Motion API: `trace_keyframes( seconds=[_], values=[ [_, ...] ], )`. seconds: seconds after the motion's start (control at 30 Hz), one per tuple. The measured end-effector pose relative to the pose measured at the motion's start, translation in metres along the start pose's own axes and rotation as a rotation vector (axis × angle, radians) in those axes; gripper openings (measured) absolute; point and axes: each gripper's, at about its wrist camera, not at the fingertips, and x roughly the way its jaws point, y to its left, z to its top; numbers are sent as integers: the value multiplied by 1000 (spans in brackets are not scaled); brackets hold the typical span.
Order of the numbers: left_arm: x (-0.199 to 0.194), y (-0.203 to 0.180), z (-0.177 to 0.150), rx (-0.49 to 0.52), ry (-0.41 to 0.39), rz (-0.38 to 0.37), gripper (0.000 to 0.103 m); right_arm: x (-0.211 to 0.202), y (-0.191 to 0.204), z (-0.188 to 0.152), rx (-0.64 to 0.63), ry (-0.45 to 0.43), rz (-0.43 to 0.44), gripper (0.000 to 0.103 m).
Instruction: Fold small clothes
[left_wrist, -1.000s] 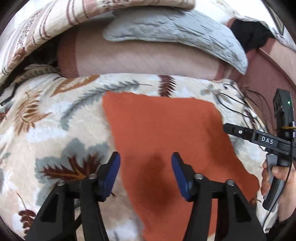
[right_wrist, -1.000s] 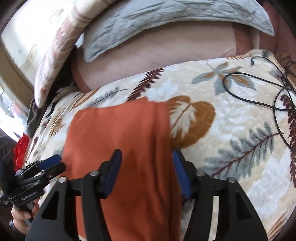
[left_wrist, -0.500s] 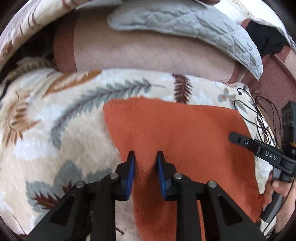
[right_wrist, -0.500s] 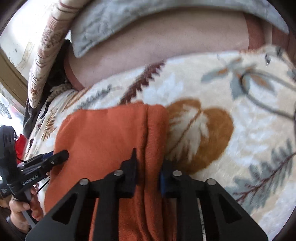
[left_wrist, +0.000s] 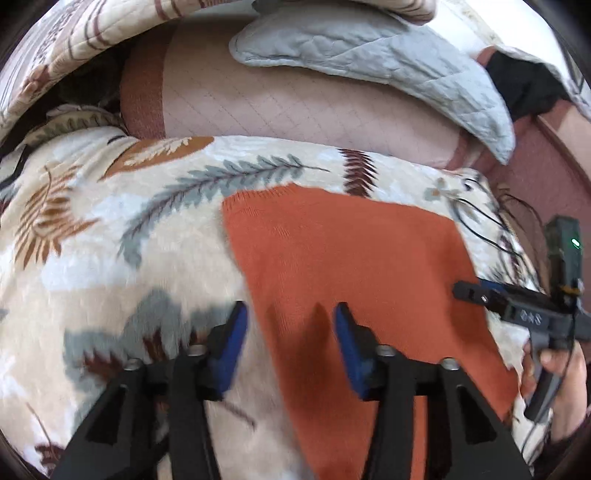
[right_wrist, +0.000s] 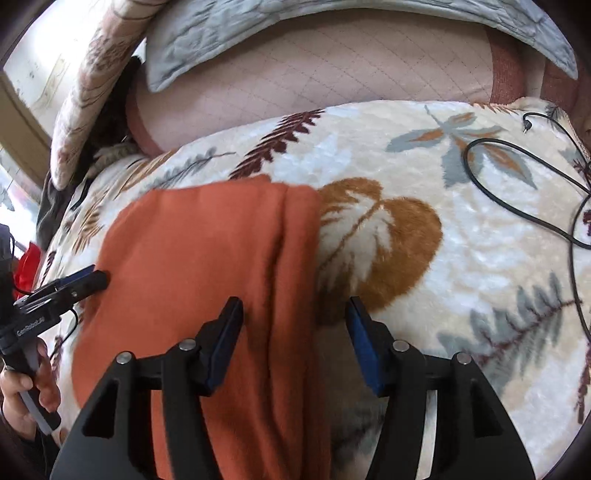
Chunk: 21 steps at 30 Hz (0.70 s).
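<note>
Leaf-print blanket (left_wrist: 92, 258) under everything, blurred near you; your orange garment (left_wrist: 351, 266) lies flat on it, near end cut off behind the fingers; left gripper (left_wrist: 288, 339) and right gripper (right_wrist: 295, 332) have just reopened — each straddles a garment edge, gripping nothing.

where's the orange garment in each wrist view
Left wrist: the orange garment fills the centre and right, its left edge between the left gripper fingers, which stand open after just reopening.
Right wrist: it lies centre-left, its folded right edge between the right gripper fingers, also open, just reopened.
Shared landmark: the leaf-print blanket beneath it.
</note>
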Motion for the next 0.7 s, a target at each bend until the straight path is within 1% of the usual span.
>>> trace_keyframes(
  seconds=[0.03, 0.13, 0.2, 0.33, 0.43, 0.57, 0.63, 0.67, 0.7],
  values=[
    [-4, 0, -7, -2, 6, -13, 64, -5, -1, -4, 11, 12, 6, 59],
    [-11, -1, -25, -19, 32, -43, 64, -11, -5, -14, 39, 50, 17, 61],
    [-13, -1, -32, -33, 35, -48, 64, -14, -7, -20, 53, 70, 22, 61],
    [-13, 3, -36, -95, 51, -85, 65, -17, -15, -32, 128, 102, 89, 61],
    [-14, -1, -37, -86, 56, -91, 65, -16, -17, -37, 149, 125, 81, 61],
    [-10, -13, -40, -59, 79, -97, 65, -6, -19, -42, 179, 155, 126, 61],
    [-3, -18, -41, -49, 91, -89, 66, -1, -19, -43, 183, 159, 132, 61],
    [0, -20, -42, -46, 94, -86, 66, 0, -18, -43, 179, 153, 132, 60],
    [4, -20, -42, -43, 97, -83, 67, 0, -18, -43, 172, 150, 130, 56]
  ],
)
